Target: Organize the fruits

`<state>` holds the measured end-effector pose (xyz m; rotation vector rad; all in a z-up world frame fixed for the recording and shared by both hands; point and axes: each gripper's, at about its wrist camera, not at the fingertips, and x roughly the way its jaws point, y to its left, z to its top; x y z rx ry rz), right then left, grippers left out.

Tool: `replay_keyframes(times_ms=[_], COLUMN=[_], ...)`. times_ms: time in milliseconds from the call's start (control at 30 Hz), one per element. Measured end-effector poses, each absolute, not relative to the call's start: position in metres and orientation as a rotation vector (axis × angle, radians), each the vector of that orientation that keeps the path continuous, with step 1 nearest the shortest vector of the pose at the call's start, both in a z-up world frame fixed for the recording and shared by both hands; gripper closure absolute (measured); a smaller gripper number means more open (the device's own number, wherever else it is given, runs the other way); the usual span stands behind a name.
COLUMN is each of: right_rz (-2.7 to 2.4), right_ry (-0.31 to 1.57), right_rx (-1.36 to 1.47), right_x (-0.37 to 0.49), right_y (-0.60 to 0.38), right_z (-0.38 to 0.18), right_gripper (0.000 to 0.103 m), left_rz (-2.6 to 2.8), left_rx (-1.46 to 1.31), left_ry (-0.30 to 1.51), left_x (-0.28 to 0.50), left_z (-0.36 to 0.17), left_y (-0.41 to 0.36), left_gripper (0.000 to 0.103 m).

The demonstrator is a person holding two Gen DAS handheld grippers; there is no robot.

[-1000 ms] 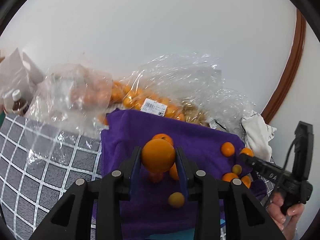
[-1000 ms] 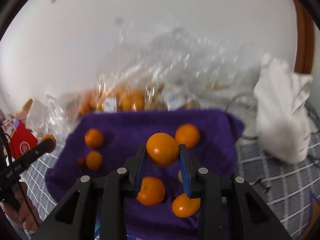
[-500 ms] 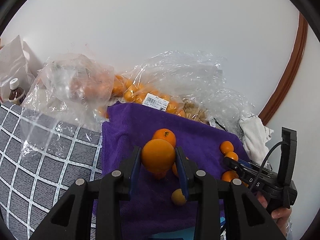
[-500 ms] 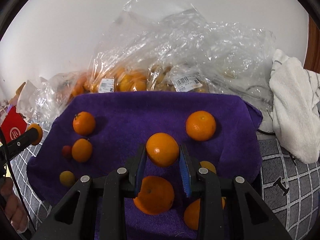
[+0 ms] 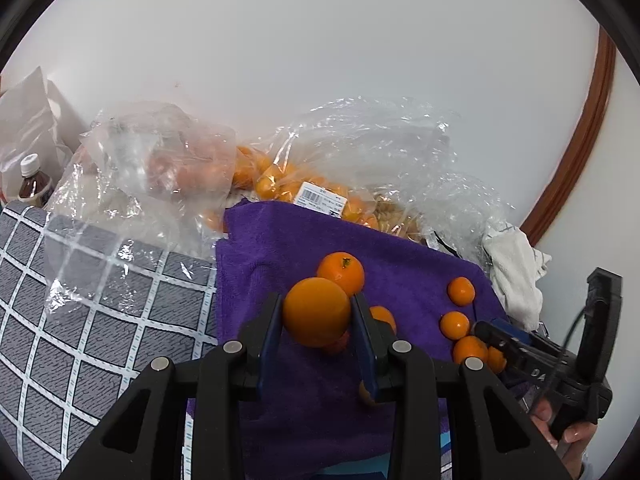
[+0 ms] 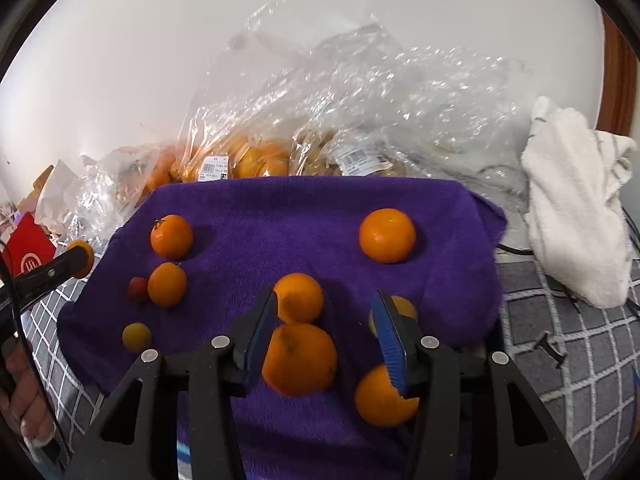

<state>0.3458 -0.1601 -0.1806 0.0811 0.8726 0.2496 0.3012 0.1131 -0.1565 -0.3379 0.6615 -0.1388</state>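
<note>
My left gripper point(image 5: 316, 316) is shut on an orange point(image 5: 317, 311) and holds it above the purple towel point(image 5: 280, 248). Another orange point(image 5: 341, 272) lies just beyond it. My right gripper point(image 6: 326, 312) is open over the purple towel point(image 6: 304, 216). The orange it let go point(image 6: 298, 297) lies on the towel by the left finger. More oranges lie around it: one below point(image 6: 299, 358), one at the lower right point(image 6: 382, 396), one at the far right point(image 6: 386, 234), two at the left point(image 6: 171, 236). The left gripper also shows in the right wrist view point(image 6: 78, 258).
Clear plastic bags of oranges point(image 5: 280, 184) lie behind the towel against the wall. A white cloth point(image 6: 576, 200) lies to the right. A small bottle point(image 5: 34, 184) stands at the far left. A red packet point(image 6: 28, 248) sits at the left. The table has a grey checked cover point(image 5: 80, 320).
My right gripper has opened and released its orange onto the towel. My left gripper still holds its orange and has shifted slightly over the towel.
</note>
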Motion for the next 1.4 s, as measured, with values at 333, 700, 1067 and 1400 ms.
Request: replay_keyframes(times_ms=[333,700,1067,1400], right_rz=[0.213,0.216,0.227,0.200], right_ry=[0.817,0.824,0.828,0.828], right_rx=[0.074,0.094,0.085,0.119], right_x=[0.337,0.338,0.337,0.313], right_y=[-0.179,-0.184,-0.179,-0.179], right_z=[-0.165,-0.166,-0.163,-0.126], right_gripper=[0.054,0.054,0.054,0.050], left_rz=[-0.191,-0.139,-0.119,-0.080], left_rx=[-0.189,-0.172,-0.175,-0.176], left_ry=[0.769,0.825,0.850,0.788], left_x=[0.307,0.311,0.314,0.307], left_z=[-0.171,-0.181,-0.183,-0.164], left_y=[0.069,0.067,0.073,0.084], left_gripper=[0.070,0.070,0.070,0.058])
